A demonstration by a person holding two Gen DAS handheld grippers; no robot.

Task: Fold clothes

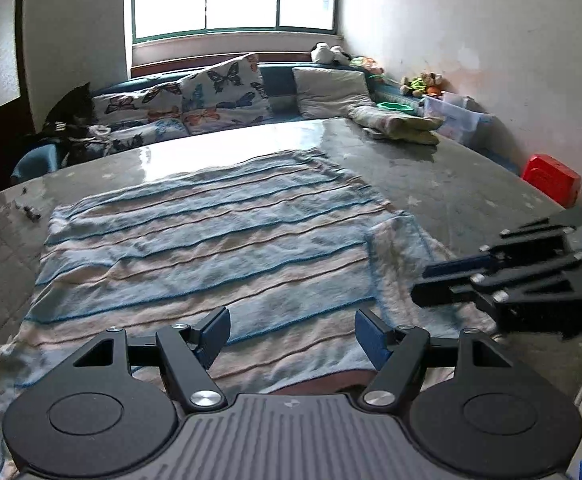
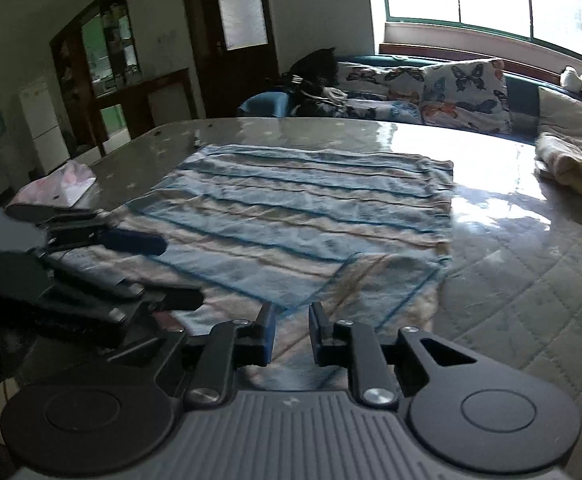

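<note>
Left wrist view: striped, wrinkled terry towel [image 1: 211,236] lies flat on glossy table [image 1: 471,184]. Left gripper [image 1: 291,334] spread wide, empty; right gripper [image 2: 293,330] narrowly parted, empty.

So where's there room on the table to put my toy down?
There is bare room on the shiny grey quilted table between the blue-and-beige striped towel and the crumpled pale cloth pile. The far strip before the butterfly cushions is bare too. The near edge is crowded: towel and both claws.
</note>
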